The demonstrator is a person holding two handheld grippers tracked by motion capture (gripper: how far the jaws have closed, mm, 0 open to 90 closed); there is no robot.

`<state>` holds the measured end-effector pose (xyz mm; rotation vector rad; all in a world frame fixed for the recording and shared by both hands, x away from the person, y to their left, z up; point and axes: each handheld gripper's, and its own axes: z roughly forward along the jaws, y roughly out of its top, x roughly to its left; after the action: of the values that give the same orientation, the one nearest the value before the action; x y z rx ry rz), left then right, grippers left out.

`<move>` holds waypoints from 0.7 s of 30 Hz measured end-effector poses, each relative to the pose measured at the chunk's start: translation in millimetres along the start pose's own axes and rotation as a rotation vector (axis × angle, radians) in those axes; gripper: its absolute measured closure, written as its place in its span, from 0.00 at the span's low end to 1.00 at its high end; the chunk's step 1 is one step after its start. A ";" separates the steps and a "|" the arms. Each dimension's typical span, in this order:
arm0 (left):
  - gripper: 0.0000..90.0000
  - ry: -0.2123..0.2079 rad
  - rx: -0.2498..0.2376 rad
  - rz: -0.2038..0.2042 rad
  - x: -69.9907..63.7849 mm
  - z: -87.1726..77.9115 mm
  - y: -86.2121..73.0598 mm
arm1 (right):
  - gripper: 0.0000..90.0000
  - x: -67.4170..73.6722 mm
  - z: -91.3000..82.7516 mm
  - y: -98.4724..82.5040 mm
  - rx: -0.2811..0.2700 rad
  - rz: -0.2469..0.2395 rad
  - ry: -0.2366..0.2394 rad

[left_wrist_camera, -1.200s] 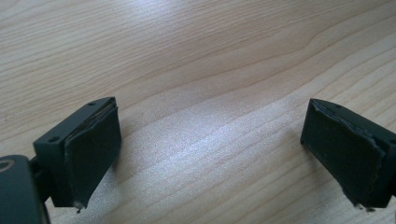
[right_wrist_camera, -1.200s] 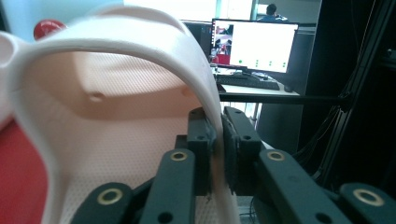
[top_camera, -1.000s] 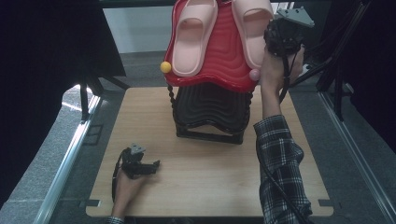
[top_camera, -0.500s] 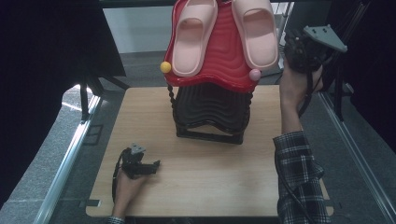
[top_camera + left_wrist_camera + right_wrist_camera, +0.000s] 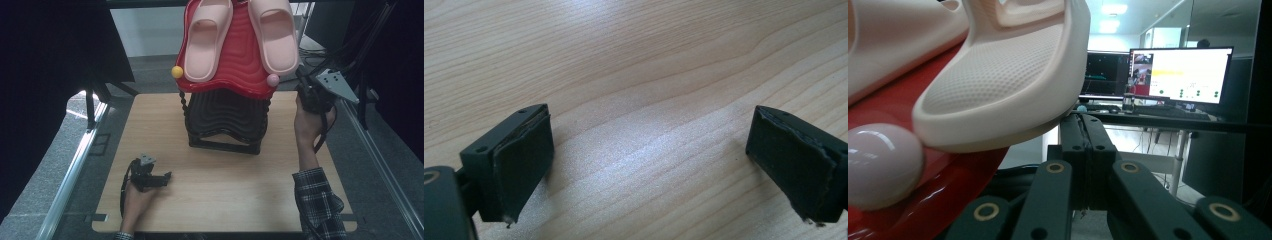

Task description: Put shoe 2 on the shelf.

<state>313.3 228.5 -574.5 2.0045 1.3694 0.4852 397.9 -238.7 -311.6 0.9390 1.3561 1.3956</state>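
Observation:
Two pink slippers lie on the red top shelf (image 5: 235, 65) of a black shoe rack (image 5: 225, 120): the left slipper (image 5: 207, 40) and the right slipper (image 5: 275, 35). My right gripper (image 5: 304, 86) hovers just right of the shelf's pink corner ball (image 5: 273, 80). In the right gripper view the right gripper (image 5: 1087, 120) is shut, its jaws having just closed with nothing between them; the right slipper's heel (image 5: 998, 85) and the ball (image 5: 880, 165) sit close on its left. My left gripper (image 5: 167, 176) rests on the wooden table (image 5: 225, 195), and the left gripper (image 5: 649, 155) is open over bare wood.
A yellow ball (image 5: 177, 71) marks the shelf's left corner. Lit monitors (image 5: 1178, 70) stand on a desk behind the rack. Metal rails run along the floor at the left (image 5: 75, 165) and right (image 5: 390, 170) of the table.
The right hand has come down and to the right, from beside the right slipper's toe to the shelf's pink corner ball. The left hand has stayed where it was.

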 end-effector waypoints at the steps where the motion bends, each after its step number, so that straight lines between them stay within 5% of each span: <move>1: 0.06 0.000 0.000 -0.001 -0.1 0.0 0.0 | 1.00 0.8 -0.6 -0.6 -0.007 0.008 0.001; 9: 0.05 0.001 0.000 -0.002 -0.3 0.0 0.0 | 1.00 5.5 3.8 4.1 0.001 0.003 0.029; 16: 0.05 0.002 -0.003 -0.002 -0.4 0.2 -0.1 | 0.99 21.8 14.0 10.7 0.025 -0.066 0.065; 21: 0.05 0.002 -0.002 -0.002 -0.3 0.2 -0.1 | 0.99 11.9 19.9 17.5 0.014 -0.025 0.059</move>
<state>313.3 228.2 -574.7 2.0009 1.3711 0.4874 411.9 -220.9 -293.4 0.8930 1.4185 1.4059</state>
